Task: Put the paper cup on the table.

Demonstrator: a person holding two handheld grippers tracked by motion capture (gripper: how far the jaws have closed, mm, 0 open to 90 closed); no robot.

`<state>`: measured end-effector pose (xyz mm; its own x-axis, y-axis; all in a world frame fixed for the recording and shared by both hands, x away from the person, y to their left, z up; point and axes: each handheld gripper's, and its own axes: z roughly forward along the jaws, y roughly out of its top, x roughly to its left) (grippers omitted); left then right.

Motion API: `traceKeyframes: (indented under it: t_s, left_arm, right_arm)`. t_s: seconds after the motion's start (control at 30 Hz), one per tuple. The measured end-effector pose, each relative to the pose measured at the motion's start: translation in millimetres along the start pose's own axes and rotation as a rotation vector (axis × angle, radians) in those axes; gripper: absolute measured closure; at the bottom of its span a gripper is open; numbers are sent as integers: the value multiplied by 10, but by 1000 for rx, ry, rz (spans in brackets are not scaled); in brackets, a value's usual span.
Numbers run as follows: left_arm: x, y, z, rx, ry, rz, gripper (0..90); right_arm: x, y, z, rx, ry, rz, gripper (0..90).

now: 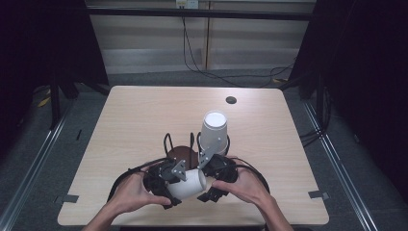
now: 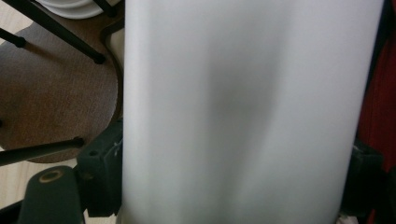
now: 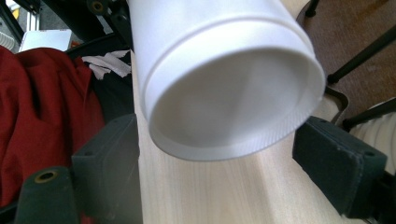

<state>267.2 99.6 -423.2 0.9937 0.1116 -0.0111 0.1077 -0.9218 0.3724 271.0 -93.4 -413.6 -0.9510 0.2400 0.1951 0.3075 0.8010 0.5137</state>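
Holding a white paper cup [image 1: 189, 183] on its side low over the near edge of the table, the left gripper [image 1: 174, 174] has its black pads [image 2: 100, 175] pressed on either side of the cup's wall, so the jaws stand partly closed around it. In the left gripper view the wall runs straight up between the pads, with no crease visible in it.

The cup's open mouth [image 3: 236, 100] points toward the right gripper [image 1: 211, 169], whose two black pads [image 3: 338, 165] stand apart on either side of the rim without touching it; those jaws are open and hold nothing.

If the cup is to pass from one gripper to the other, the right jaws should close on the wall just behind the rolled rim, where the paper is stiffest, and only lightly, since a thin cup dents easily. The left grip should let go only once the right pads bear evenly.

Just beyond both grippers stands a stack of white paper cups [image 1: 213, 130] on a black wire rack [image 1: 169, 143] over a round brown mat [image 1: 180, 153], on the pale wooden table [image 1: 144, 115]; keep the swing clear of them.
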Motion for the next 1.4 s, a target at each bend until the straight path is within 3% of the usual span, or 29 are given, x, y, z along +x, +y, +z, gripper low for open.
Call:
traceKeyframes:
  t_s: [0.17,0.37,0.47,0.67,0.8,0.83,0.97,1.13,1.4]
  left_arm:
    - [-29,29,14,12,-13,10,172]
    - [-60,44,13,-4,-30,19,172]
    - [-54,51,14,-11,-52,23,172]
    - [-63,49,-3,-35,-64,25,172]
    - [-73,61,22,-26,-77,36,172]
    - [-70,66,25,-23,-75,53,172]
    - [-68,59,24,-33,-75,38,172]
    - [-63,51,33,-30,-80,49,171]
    - [-49,20,73,-66,-55,75,143]
  right_arm:
    - [18,16,27,-1,18,-10,150]
    - [22,34,54,-8,37,-13,149]
    - [49,54,60,-27,33,-51,152]
    - [101,104,71,-20,57,-51,154]
    - [101,107,83,-31,60,-58,172]
    - [104,104,80,-32,65,-51,180]
    - [100,96,78,-38,53,-55,225]
    - [99,98,90,-31,60,-47,232]
    - [100,93,104,-20,36,-35,232]
